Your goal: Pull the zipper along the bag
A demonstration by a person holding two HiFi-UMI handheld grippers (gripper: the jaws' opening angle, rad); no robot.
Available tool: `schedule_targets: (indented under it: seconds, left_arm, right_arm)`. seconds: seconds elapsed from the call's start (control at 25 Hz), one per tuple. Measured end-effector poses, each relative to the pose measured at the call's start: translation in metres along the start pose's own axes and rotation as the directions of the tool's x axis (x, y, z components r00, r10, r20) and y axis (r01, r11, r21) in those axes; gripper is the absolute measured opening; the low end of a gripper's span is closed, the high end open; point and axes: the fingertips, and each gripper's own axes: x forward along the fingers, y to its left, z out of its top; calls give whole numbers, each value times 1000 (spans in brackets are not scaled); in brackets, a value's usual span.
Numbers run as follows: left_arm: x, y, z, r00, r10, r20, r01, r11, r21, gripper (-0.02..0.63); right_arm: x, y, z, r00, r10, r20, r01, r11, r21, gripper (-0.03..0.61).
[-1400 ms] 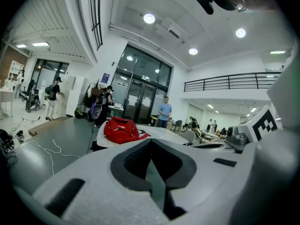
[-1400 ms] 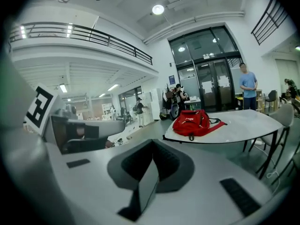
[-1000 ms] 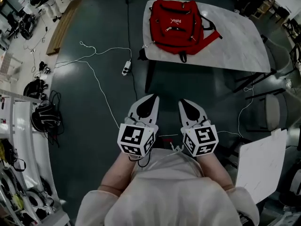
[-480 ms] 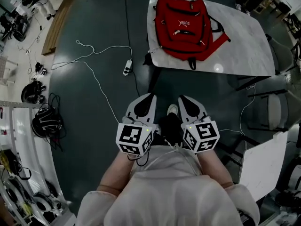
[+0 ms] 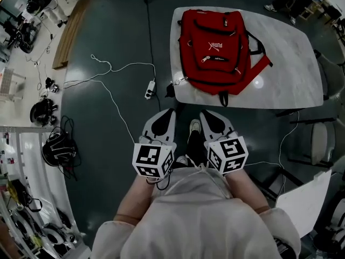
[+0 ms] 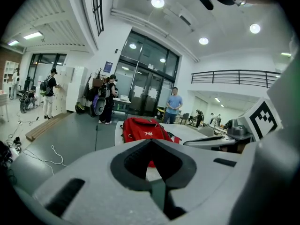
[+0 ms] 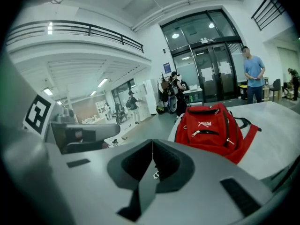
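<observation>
A red backpack (image 5: 215,46) lies flat on a white table (image 5: 296,63), straps toward its right side, silver zipper pulls on its front pockets. It also shows ahead in the left gripper view (image 6: 143,129) and the right gripper view (image 7: 211,128). My left gripper (image 5: 167,112) and right gripper (image 5: 204,114) are held side by side close to my body, short of the table's near edge. Both are shut with nothing between the jaws, tips touching in both gripper views.
A power strip (image 5: 149,89) and white cables (image 5: 108,69) lie on the dark floor left of the table. Gear and cords crowd the left wall (image 5: 51,144). Chairs (image 5: 318,139) stand to the right. People stand in the background (image 6: 174,104).
The table and backpack have come nearer and lower in the head view as I walk toward them. A shoe now shows between the grippers. Both grippers stay shut.
</observation>
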Motion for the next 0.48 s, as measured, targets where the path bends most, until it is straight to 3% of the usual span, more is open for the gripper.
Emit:
schedule_targets:
  seconds: [0.48]
  left_arm:
    - [145, 46, 32, 994, 83, -65, -85, 996, -30, 20]
  right_arm:
    - [102, -106, 59, 993, 81, -82, -81, 997, -7, 28]
